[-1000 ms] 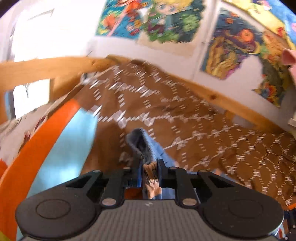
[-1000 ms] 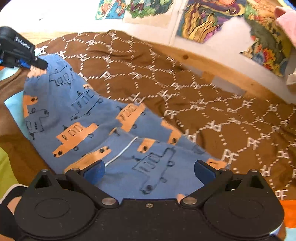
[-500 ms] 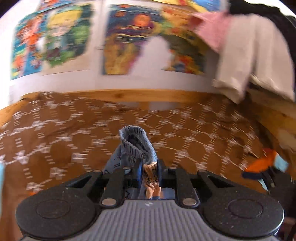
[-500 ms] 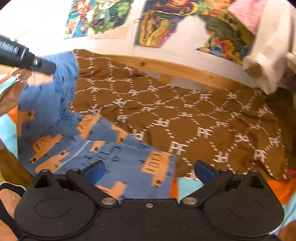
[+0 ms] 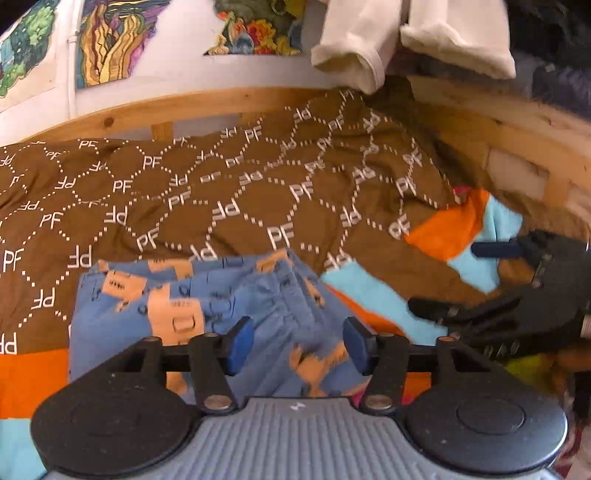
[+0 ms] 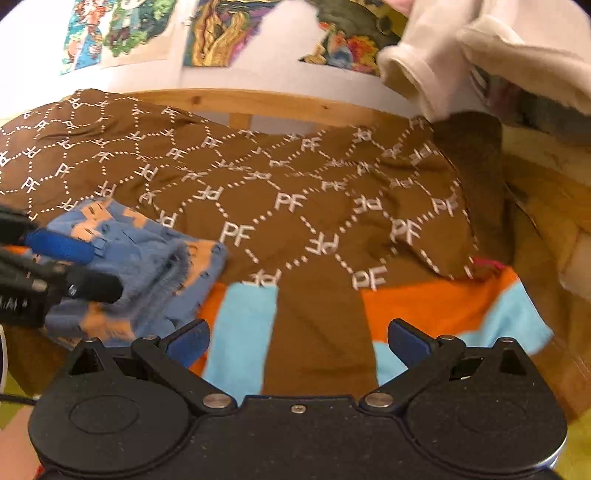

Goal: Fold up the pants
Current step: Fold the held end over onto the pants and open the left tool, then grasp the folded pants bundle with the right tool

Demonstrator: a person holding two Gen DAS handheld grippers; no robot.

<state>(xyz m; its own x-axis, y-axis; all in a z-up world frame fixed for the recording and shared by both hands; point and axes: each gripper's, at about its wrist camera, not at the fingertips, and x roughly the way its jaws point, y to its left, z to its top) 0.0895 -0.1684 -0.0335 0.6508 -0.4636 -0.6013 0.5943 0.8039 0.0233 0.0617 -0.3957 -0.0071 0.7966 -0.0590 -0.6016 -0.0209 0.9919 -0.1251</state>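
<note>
Pants point(image 5: 207, 306) lay bunched low in the frame's centre on the brown quilt point(image 5: 229, 192) — blue, with orange trucks. Above them the left gripper point(image 5: 297, 343) hung with its 2 fingers apart, gripping nothing; the right gripper point(image 6: 297, 341) gaped wide over striped cloth point(image 6: 243, 325).

- White wall point(image 6: 258, 70) carries colourful drawings point(image 6: 218, 33) (edges partly cut off).
- Wooden bed frame point(image 5: 192, 107) runs along the wall.
- Brown bedspread point(image 5: 229, 192) with white "PF" pattern covers the bed.
- Cream garment point(image 5: 369, 44) hangs at the upper right.

Bright warm daylight; fisheye-bent edges, slight motion blur
</note>
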